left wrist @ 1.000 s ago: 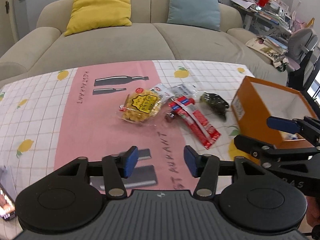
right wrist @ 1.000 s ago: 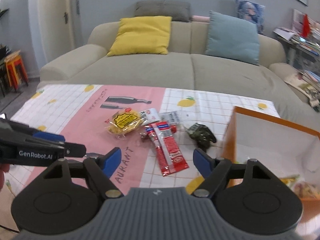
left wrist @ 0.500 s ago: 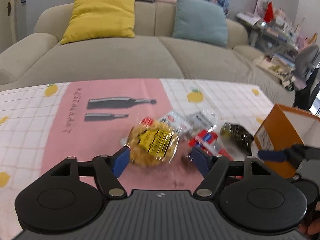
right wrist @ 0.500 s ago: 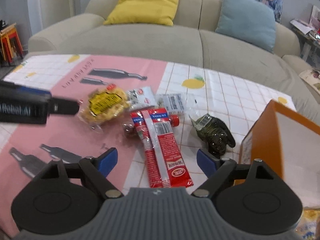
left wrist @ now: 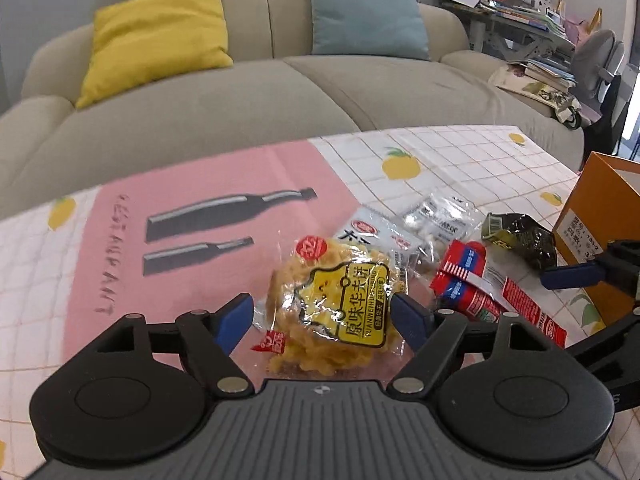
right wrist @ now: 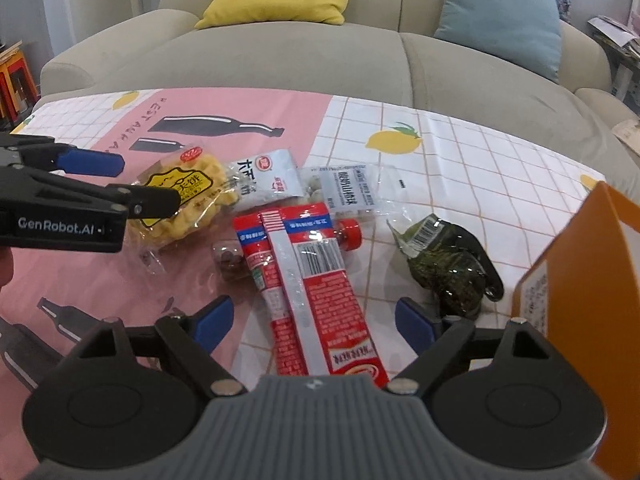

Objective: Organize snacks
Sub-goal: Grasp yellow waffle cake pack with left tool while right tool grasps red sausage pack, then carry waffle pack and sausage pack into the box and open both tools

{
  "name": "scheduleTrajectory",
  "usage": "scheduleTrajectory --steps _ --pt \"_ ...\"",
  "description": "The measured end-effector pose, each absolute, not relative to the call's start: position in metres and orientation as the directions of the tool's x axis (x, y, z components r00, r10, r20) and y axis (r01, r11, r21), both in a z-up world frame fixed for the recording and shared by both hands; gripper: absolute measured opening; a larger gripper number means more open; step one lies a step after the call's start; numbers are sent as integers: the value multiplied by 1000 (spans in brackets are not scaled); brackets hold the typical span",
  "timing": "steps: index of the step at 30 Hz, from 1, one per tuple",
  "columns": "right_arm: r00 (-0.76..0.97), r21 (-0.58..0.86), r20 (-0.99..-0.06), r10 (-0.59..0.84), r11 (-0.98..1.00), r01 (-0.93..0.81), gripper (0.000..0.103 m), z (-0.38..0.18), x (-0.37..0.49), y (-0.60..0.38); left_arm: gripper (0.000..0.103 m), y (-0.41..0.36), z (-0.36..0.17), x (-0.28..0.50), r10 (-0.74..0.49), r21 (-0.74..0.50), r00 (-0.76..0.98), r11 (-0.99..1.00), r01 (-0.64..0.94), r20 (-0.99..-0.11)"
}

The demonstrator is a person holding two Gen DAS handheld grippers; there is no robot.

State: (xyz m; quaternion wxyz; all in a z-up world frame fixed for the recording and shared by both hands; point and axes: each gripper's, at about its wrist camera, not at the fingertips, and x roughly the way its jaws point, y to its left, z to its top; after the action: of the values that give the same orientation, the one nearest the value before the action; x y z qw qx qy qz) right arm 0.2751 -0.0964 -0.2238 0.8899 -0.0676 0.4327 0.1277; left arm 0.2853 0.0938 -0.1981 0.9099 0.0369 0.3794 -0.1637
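Observation:
A yellow cracker pack (left wrist: 340, 308) lies on the tablecloth between the open fingers of my left gripper (left wrist: 326, 318); it also shows in the right wrist view (right wrist: 184, 200). A red sausage pack (right wrist: 312, 284) lies between the open fingers of my right gripper (right wrist: 312, 320). A white snack pouch (right wrist: 266, 178), a clear bag of white pieces (right wrist: 352, 192) and a dark green seaweed pack (right wrist: 448, 260) lie around them. The orange box (right wrist: 580, 272) stands at the right, open. Both grippers are empty.
A small pack of brown pieces (right wrist: 230, 260) lies left of the sausage pack. The left gripper (right wrist: 92, 196) reaches in from the left in the right wrist view. A beige sofa (left wrist: 248, 92) with cushions runs behind the table. Cluttered shelves (left wrist: 520, 12) stand at the far right.
Both grippers have moved forward and lower over the table. The left now straddles the yellow cracker pack with wider fingers; the right straddles the red sausage pack.

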Motion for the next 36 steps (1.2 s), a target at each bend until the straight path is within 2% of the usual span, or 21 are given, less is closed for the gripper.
scheduleTrajectory --steps 7,9,11,15,16,20,21,23,26,36 --pt "571 10 -800 184 956 -295 86 -232 283 -94 97 89 -207 300 -312 -115 632 936 332 -709" --pt "569 11 -801 186 955 -297 83 -234 284 -94 97 90 -208 302 -320 -135 627 936 324 -710" --pt "567 10 -803 184 955 -296 72 -234 284 -94 97 89 -209 303 -315 -149 622 941 305 -717" --pt "563 10 -807 175 959 -284 61 -235 284 -94 98 75 -210 298 -266 -82 631 949 306 -729" --pt "565 4 -808 168 960 -278 57 -235 284 -94 101 71 -210 297 -256 -66 629 949 309 -734" --pt "555 14 -814 171 961 -276 52 -234 282 -97 103 66 -213 299 -237 -41 621 949 312 -747" --pt "550 13 -818 169 961 -275 51 -233 281 -98 101 67 -212 300 -240 -52 616 950 307 -750" --pt "546 16 -821 169 961 -274 49 -233 280 -99 91 70 -210 300 -243 -73 608 954 291 -756" --pt "538 28 -824 176 962 -272 44 -232 275 -102 86 73 -208 297 -225 -77 609 963 260 -761" --pt "519 42 -837 173 966 -255 40 -213 245 -103 83 71 -180 250 -190 -102 619 979 175 -762"
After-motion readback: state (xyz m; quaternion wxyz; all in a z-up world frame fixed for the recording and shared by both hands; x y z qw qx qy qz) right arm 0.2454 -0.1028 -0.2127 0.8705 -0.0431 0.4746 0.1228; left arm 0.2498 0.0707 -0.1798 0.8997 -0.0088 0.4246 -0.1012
